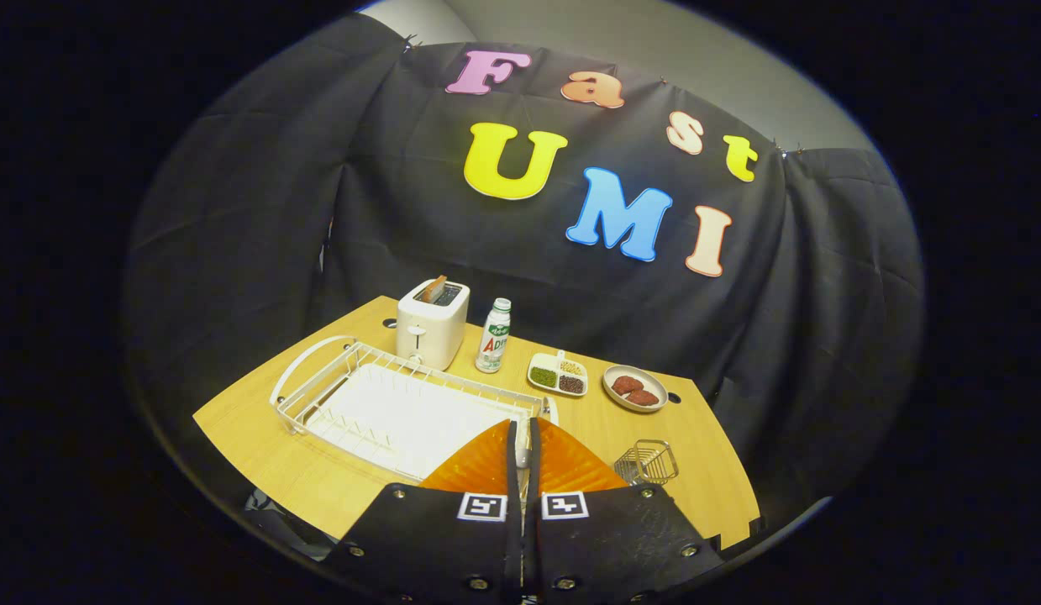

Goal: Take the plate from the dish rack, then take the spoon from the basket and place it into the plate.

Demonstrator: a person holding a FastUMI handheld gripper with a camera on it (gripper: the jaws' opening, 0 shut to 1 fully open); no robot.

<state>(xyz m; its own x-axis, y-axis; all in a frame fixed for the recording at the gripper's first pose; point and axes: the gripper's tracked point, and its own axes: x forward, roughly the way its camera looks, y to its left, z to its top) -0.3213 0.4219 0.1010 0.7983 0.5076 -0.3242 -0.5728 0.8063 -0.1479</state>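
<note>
My gripper (523,426) hangs high over the near part of the wooden table (251,437). Its two black fingers stand almost together, shut on a thin white spoon (523,454), of which a narrow strip shows between them. Right below the fingers lies the orange plate (478,466), showing on both sides of them. The white wire dish rack (386,403) sits to the left of the plate and has nothing in it. The small wire basket (646,462) stands to the right of the plate and looks empty.
Along the back of the table stand a white toaster (432,323) with a slice in it, a small bottle (493,336), a divided dish of beans (558,374) and a bowl (635,388) with reddish pieces. Black cloth walls the booth behind and at the sides.
</note>
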